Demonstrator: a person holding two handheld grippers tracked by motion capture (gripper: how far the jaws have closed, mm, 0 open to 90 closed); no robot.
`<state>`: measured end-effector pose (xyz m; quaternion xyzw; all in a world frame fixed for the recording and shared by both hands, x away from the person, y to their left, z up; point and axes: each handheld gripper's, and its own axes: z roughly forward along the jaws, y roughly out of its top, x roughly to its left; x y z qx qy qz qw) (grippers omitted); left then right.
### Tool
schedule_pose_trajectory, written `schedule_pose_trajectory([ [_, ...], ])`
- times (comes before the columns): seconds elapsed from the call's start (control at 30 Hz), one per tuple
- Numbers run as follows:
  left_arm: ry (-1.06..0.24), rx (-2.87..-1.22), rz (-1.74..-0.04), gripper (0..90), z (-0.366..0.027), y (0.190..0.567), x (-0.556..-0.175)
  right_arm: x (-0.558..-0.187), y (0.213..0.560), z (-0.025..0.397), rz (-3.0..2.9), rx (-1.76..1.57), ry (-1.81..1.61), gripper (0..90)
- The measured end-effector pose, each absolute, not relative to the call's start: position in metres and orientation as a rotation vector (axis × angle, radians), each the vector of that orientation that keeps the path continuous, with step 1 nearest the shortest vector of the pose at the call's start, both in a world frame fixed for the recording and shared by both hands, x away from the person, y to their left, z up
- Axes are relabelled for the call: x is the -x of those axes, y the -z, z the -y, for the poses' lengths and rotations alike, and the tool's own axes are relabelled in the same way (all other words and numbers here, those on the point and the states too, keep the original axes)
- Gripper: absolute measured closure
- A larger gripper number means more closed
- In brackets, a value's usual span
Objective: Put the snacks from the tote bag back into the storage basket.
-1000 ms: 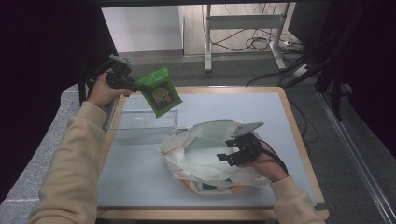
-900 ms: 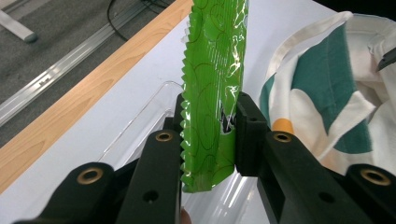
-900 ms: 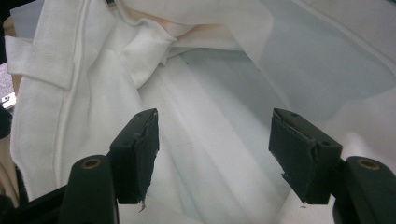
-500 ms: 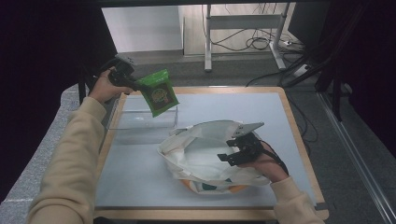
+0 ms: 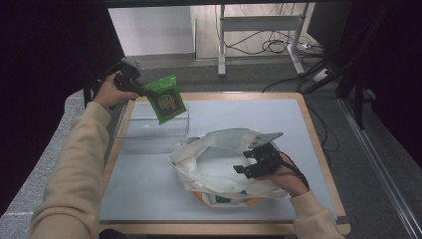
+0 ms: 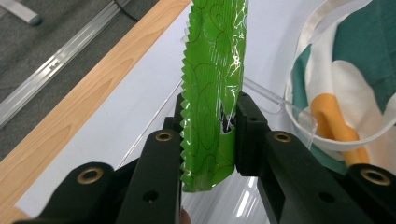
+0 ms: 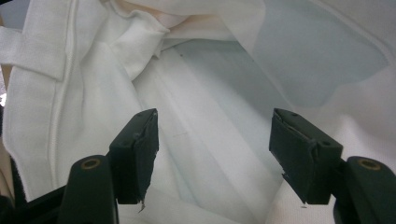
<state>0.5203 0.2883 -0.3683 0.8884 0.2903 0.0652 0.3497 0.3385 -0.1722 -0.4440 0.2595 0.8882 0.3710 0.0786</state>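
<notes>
At the table's far left corner, the left gripper holds the green packet in the air over the clear bin, jaws clamped on one short end, so the packet's long axis runs straight out from them. Its free end points toward the white tote bag, which lies to the right and nearer the person. Over the bag's open mouth, the right gripper hangs with jaws spread and empty, so the carrying hand alone must cross to the bag
</notes>
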Motion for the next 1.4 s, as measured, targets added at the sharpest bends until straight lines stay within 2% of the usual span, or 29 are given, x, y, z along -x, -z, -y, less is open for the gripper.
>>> schedule_pose_trajectory([
  [0.43, -0.175, -2.349, -0.749, 75.0, -0.287, 0.375, -0.523, -0.339, 0.446, 0.172, -2.662, -0.779, -1.103, 32.9],
  [1.07, -0.116, -2.428, -0.763, 74.5, -0.267, 0.416, -0.538, -0.340, 0.448, 0.171, -2.671, -0.780, -1.089, 32.8],
  [1.3, -0.133, -2.383, -0.799, 73.2, -0.263, 0.422, -0.541, -0.340, 0.449, 0.171, -2.674, -0.780, -1.084, 32.7],
  [1.4, -0.163, -2.372, -0.828, 69.7, -0.261, 0.425, -0.542, -0.340, 0.450, 0.170, -2.676, -0.778, -1.082, 32.7],
])
